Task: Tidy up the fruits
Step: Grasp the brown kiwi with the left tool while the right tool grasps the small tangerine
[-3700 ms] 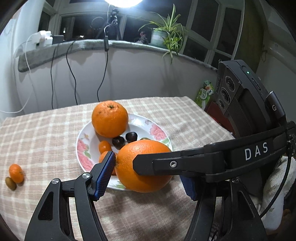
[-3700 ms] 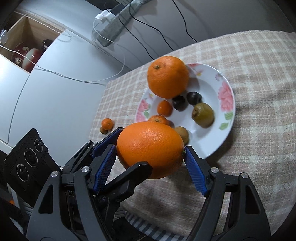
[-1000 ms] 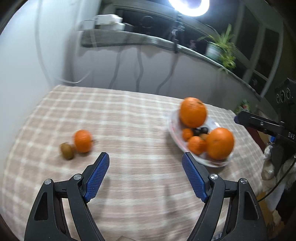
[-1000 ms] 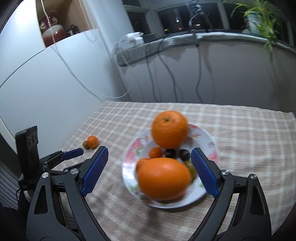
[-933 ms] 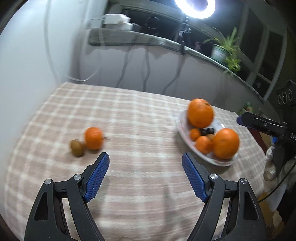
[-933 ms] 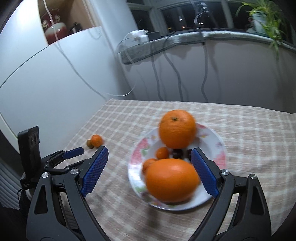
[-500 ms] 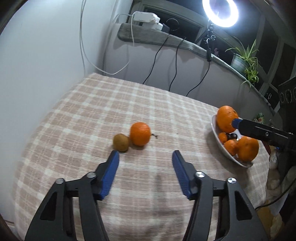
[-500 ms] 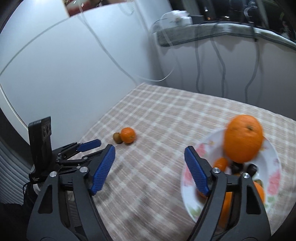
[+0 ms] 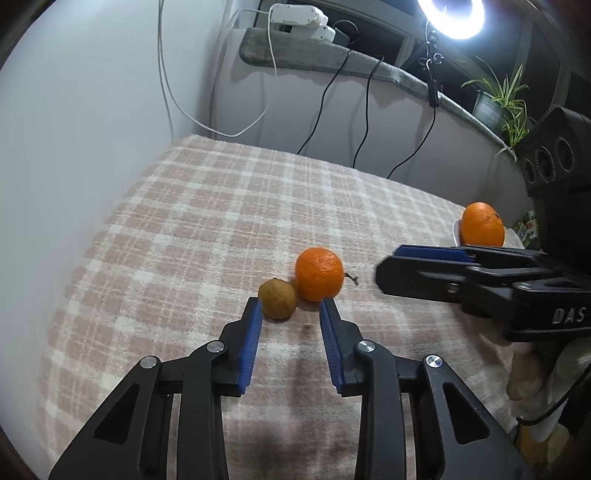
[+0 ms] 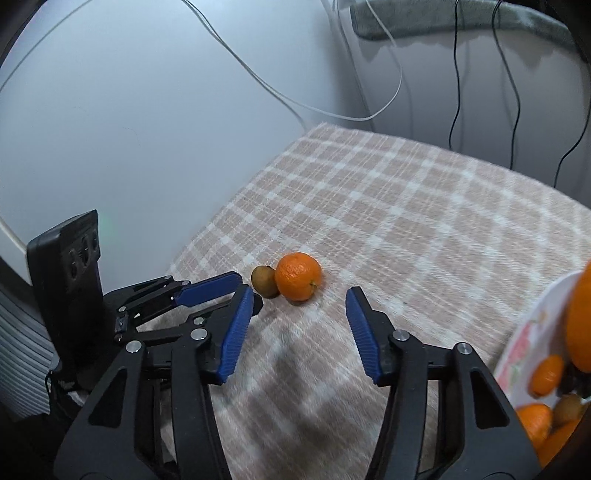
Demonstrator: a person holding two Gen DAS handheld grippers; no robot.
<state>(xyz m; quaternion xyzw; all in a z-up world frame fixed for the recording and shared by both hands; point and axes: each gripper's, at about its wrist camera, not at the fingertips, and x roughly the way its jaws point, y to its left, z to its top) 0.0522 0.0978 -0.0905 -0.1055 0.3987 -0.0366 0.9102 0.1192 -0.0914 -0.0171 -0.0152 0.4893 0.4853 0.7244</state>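
A small orange tangerine [image 9: 319, 274] and a brown kiwi [image 9: 277, 298] lie touching on the checked tablecloth [image 9: 207, 229]. My left gripper [image 9: 290, 307] is open and empty, its fingertips just short of the kiwi. My right gripper [image 10: 300, 297] is open and empty, a little short of the tangerine [image 10: 298, 276] and kiwi [image 10: 264, 281]; its side shows in the left wrist view [image 9: 428, 271]. The flowered plate [image 10: 524, 336] with fruit is at the right edge of the right wrist view, and a large orange [image 9: 482, 229] on it shows in the left wrist view.
A white wall [image 9: 74, 129] runs along the table's left edge. A grey ledge [image 9: 332, 55] with a power strip, hanging cables, a ring light [image 9: 450, 14] and a potted plant [image 9: 495, 107] runs along the back.
The large orange was set on the plate and let go. Both grippers swung left to the tangerine and kiwi. My left gripper's jaws have narrowed.
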